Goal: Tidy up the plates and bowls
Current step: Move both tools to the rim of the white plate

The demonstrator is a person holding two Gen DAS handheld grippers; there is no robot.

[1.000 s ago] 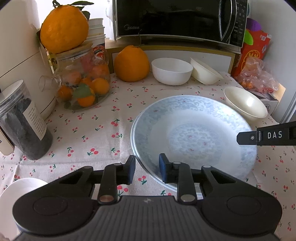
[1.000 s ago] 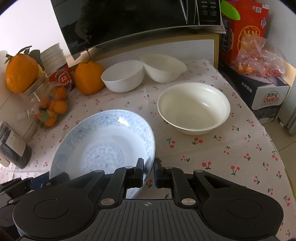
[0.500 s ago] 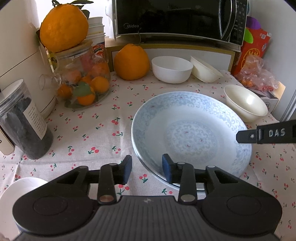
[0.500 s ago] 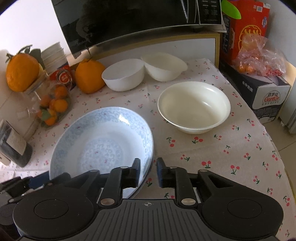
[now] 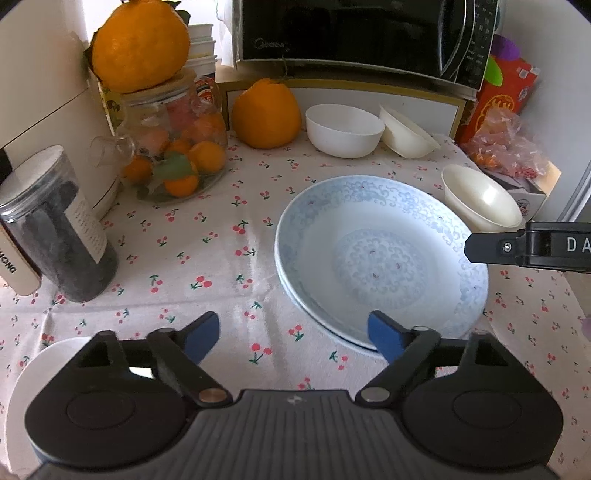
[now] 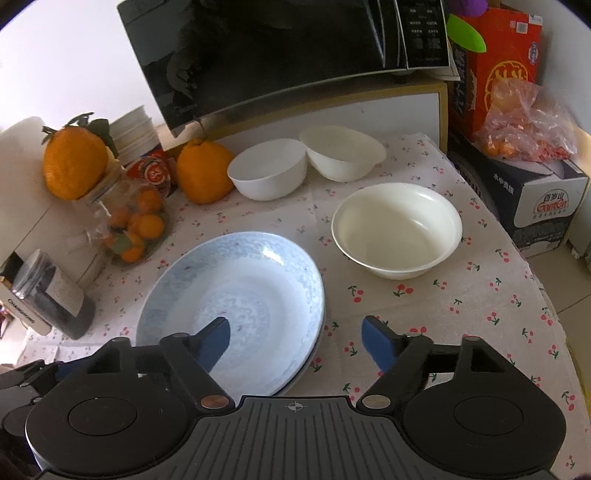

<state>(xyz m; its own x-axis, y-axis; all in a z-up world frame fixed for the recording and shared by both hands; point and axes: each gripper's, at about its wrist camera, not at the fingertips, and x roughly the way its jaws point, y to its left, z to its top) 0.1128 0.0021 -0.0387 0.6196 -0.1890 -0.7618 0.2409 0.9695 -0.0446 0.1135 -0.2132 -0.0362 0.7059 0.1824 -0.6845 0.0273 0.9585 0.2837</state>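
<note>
Where a white cloth printed with red cherries covers the tabletop [image 5: 207,266]: a blue-patterned plate [image 5: 380,258] lying flat near the middle, stacked on a 2nd plate whose rim shows just beneath. Left tool [image 5: 293,332] spread wide, empty, its right pad over the plate's near rim, its left pad over bare cloth. Right tool [image 6: 295,341] likewise spread and empty, left pad above the plate's near side, right pad above cloth. Just right of the plate, a cream bowl [image 6: 397,236], apart from it. Further back, 2 white bowls [image 6: 267,171] side by side and touching, the right one tilted against the other. Behind them a low shelf carrying a black microwave [image 5: 354,33]. Left side crowded: a large orange [image 5: 266,114] on the cloth, a glass jar of small oranges [image 5: 173,151] with another large orange on its lid, a dark-filled clear canister [image 5: 55,225] in front. Right edge: a red carton [image 6: 498,70], a plastic bag of fruit [image 6: 528,118] on a cardboard box.
</note>
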